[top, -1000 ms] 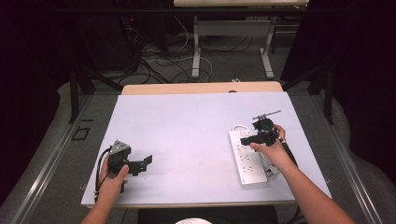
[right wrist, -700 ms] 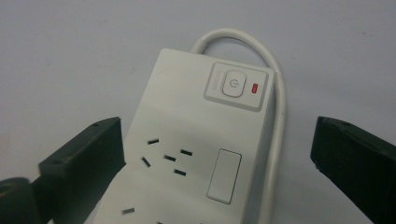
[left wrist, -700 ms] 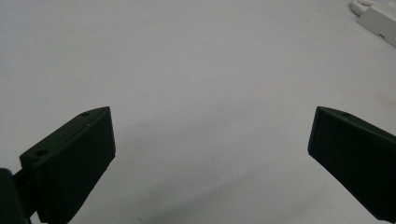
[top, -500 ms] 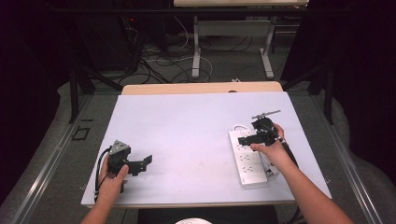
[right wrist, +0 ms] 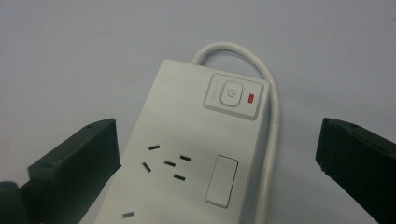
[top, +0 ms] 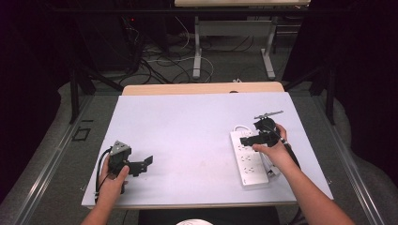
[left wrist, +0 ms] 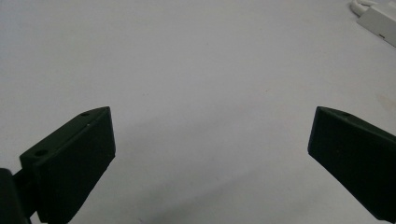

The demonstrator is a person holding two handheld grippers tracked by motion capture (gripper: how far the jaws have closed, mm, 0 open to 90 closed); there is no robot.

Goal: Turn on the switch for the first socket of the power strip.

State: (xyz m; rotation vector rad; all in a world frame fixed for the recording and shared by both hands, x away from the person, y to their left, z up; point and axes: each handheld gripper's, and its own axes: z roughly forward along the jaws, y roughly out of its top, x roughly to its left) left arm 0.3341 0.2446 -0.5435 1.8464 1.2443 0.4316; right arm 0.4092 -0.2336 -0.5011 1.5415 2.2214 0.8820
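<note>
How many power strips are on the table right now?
1. The white power strip lies at the right side of the table, under the right gripper, whose jaws stand open; its switch end points away from the person.

Right gripper jaws have just been opening and now stand wide apart over the switch end of the white power strip, pads clear of it, nothing gripped between them.
</note>
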